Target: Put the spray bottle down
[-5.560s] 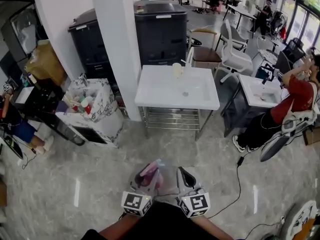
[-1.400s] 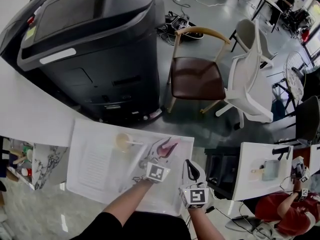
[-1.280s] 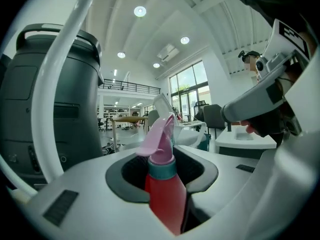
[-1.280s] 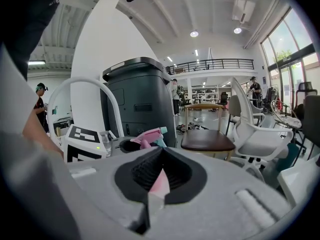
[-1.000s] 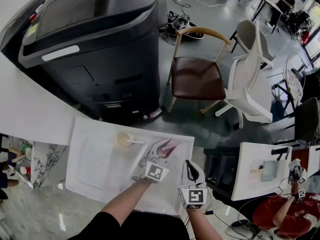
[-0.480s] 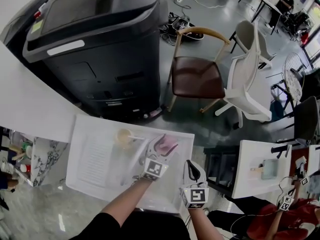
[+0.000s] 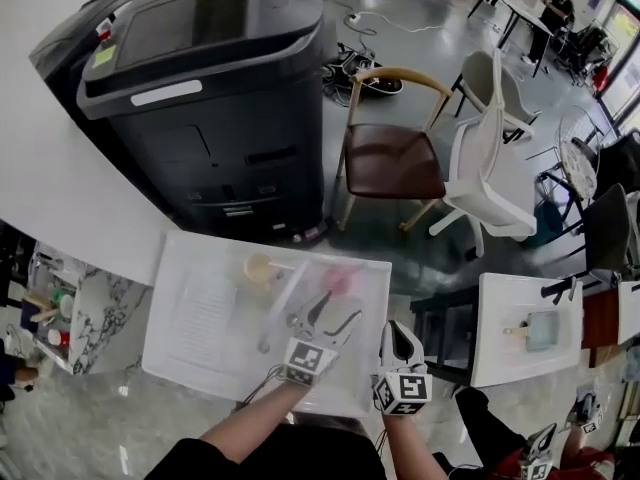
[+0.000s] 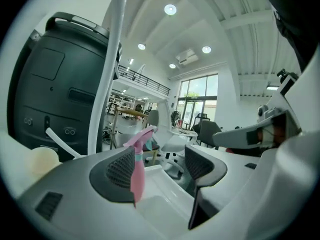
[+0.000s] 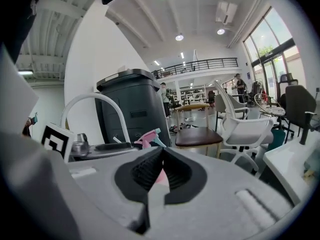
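Note:
The pink spray bottle (image 7: 340, 280) stands upright on the white sink table (image 7: 200, 313), near its far right edge. In the left gripper view the bottle (image 8: 135, 170) is just beyond the jaws, in front of the left pad, and neither pad touches it. My left gripper (image 7: 335, 311) sits just short of the bottle with its jaws opening wide and nothing pressed between them (image 8: 157, 166). My right gripper (image 7: 400, 334) is shut and empty at the table's near right corner. The right gripper view shows its pads (image 9: 161, 153) meeting, with the bottle (image 9: 146, 136) behind them.
A white arched faucet (image 8: 107, 84) and a pale cup (image 7: 258, 266) stand on the table left of the bottle. Behind the table is a large black machine (image 7: 220, 98). A brown-seated chair (image 7: 392, 158) and a white chair (image 7: 490, 168) stand to the right, above another white table (image 7: 525, 328).
My left gripper's jaws have opened and let go of the spray bottle, then pulled back toward me. The bottle stays standing on the table. The right gripper drew back slightly, still shut.

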Action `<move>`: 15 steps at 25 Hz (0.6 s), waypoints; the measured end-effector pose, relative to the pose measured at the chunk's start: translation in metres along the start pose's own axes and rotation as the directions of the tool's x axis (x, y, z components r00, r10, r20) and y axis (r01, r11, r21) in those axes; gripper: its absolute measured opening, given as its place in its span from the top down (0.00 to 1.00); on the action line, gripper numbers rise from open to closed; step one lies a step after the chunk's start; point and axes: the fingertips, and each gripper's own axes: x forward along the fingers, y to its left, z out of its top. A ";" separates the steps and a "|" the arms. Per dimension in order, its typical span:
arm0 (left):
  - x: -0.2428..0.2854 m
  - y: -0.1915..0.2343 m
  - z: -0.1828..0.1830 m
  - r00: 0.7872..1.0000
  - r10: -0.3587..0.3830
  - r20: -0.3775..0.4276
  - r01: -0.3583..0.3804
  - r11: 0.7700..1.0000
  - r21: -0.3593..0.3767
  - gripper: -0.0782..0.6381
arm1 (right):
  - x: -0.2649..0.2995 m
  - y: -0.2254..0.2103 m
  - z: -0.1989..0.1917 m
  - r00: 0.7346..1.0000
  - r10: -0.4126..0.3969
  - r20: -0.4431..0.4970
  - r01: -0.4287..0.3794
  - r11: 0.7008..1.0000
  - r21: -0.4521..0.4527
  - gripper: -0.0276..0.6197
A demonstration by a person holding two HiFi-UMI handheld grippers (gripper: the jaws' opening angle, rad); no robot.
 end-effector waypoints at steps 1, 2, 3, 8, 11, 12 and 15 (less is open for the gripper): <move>-0.011 -0.012 0.003 1.000 -0.014 0.012 0.014 1.000 -0.018 0.46 | -0.006 0.002 0.002 1.000 -0.001 0.007 0.001 1.000 0.005 0.96; -0.023 -0.024 0.010 0.999 -0.028 0.017 0.028 0.999 -0.032 0.46 | -0.012 0.007 0.005 1.000 0.003 0.013 -0.003 1.000 0.005 0.96; -0.036 -0.037 0.021 0.999 -0.039 0.023 0.040 0.998 -0.047 0.46 | -0.018 0.012 0.008 1.000 0.010 0.022 -0.010 1.000 0.004 0.96; -0.107 -0.067 0.046 0.994 -0.086 0.062 0.088 0.996 -0.035 0.46 | -0.059 0.056 0.021 0.997 0.021 0.073 -0.022 1.000 0.021 0.96; -0.161 -0.070 0.064 0.992 -0.068 0.104 0.071 0.997 -0.018 0.46 | -0.090 0.098 0.018 0.995 0.065 0.078 -0.067 0.997 0.025 0.96; -0.180 -0.068 0.069 0.992 -0.055 0.112 0.057 0.998 -0.013 0.46 | -0.100 0.115 0.016 0.994 0.083 0.076 -0.085 0.996 0.023 0.96; -0.244 -0.054 0.075 0.993 0.018 0.121 -0.014 0.999 -0.028 0.46 | -0.130 0.167 0.009 0.991 0.110 0.075 -0.111 0.994 0.008 0.96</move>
